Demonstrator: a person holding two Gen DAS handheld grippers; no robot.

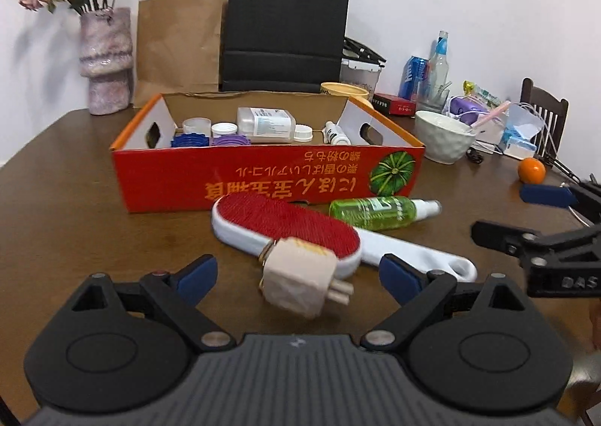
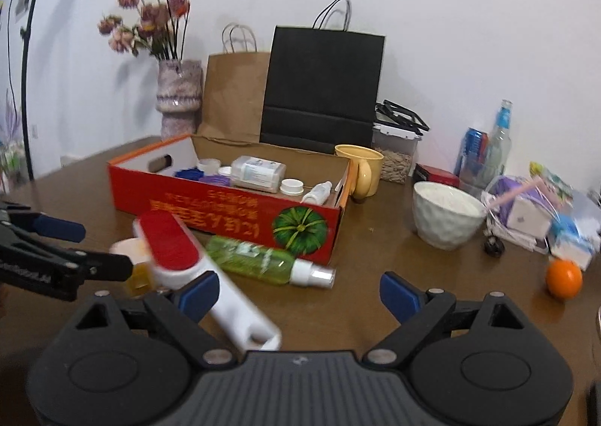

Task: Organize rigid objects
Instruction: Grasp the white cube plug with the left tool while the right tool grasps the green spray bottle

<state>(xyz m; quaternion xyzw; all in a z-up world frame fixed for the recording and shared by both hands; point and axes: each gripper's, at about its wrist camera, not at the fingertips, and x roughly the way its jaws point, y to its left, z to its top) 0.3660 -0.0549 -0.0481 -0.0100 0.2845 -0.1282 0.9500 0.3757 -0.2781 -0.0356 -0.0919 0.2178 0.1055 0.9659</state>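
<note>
Red cardboard box sat at the middle of the brown table, already stocked with bottles and jar lids. Just near of its front wall lay three loose things: lint brush with red pad and white handle, green spray bottle on its side, and pale plug adapter propped on the brush's near edge.

Could have gone wrong easily: adapter balanced partly on the brush, so closing on either one might have tipped or dragged the other. Round bottle likely to roll if nudged by a finger or the swinging brush handle. Both tools crowded over the same small patch, so a collision looked possible too.

Left gripper spread wide, nothing pinched, with the adapter lying right between its blue pads, seemingly untouched. Right gripper also spread and empty; brush handle passed just beside its left pad, reaching towards the camera, with the spray bottle just far of the gap. Orange lay well apart, off to the right.
</note>
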